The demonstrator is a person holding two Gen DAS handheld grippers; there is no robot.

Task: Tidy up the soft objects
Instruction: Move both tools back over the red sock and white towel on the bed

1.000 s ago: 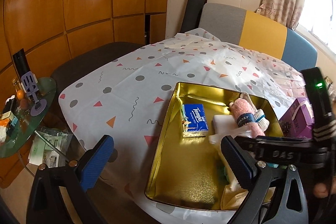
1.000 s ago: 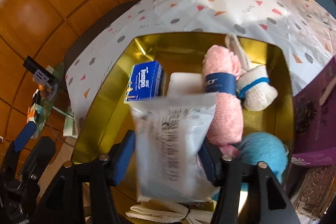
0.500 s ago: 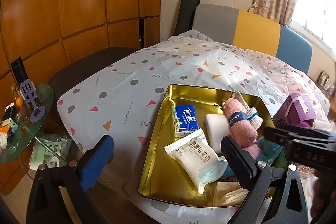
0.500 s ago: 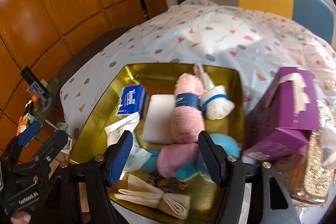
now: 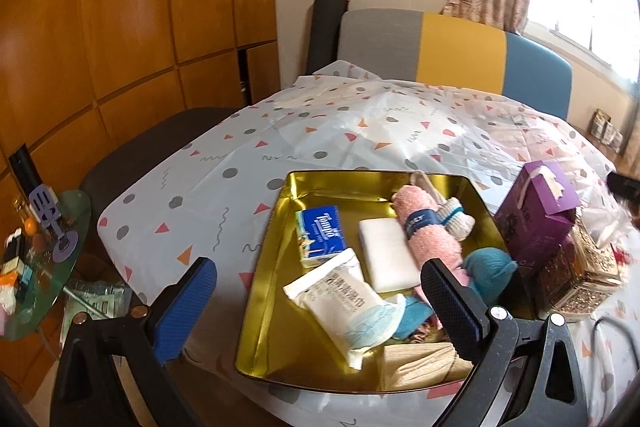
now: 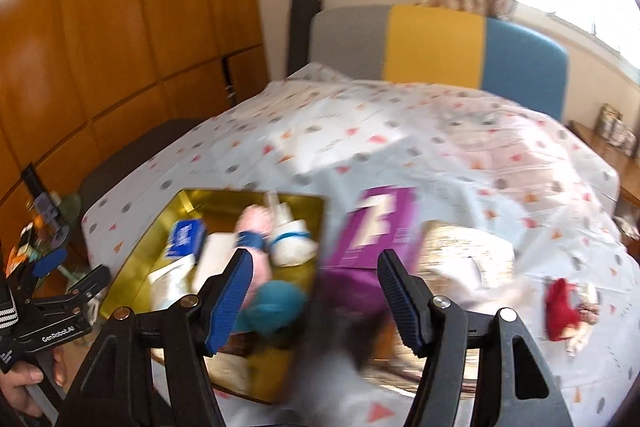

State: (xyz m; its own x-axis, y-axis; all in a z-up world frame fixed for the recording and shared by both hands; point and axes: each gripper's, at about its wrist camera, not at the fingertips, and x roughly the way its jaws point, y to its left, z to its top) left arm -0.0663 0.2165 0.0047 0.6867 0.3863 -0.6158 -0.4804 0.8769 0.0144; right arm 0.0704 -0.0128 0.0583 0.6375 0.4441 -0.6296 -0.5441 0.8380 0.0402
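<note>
A gold tray [image 5: 260, 307] on the dotted tablecloth holds a white wet-wipe pack [image 5: 340, 303], a blue tissue pack [image 5: 320, 237], a white pad [image 5: 386, 255], a pink rolled towel [image 5: 428, 231], a white sock roll [image 5: 456, 219], a teal ball [image 5: 488, 271] and a folded beige cloth [image 5: 416, 367]. My left gripper [image 5: 320, 307] hovers open over the tray's near side, holding nothing. In the blurred right wrist view, my right gripper [image 6: 316, 299] is open and empty, above the tray's right edge [image 6: 320, 227]. A red cloth [image 6: 560, 303] lies on the table to the right.
A purple box [image 5: 536, 211] and an ornate gold box [image 5: 580, 275] stand right of the tray. A round glass side table [image 5: 48, 267] with small items is at the left. A grey, yellow and blue headboard [image 5: 460, 55] rises behind the table.
The right gripper let go of the wet-wipe pack, which now lies in the tray, then rose and drew back to the right. The left gripper shifted slightly.
</note>
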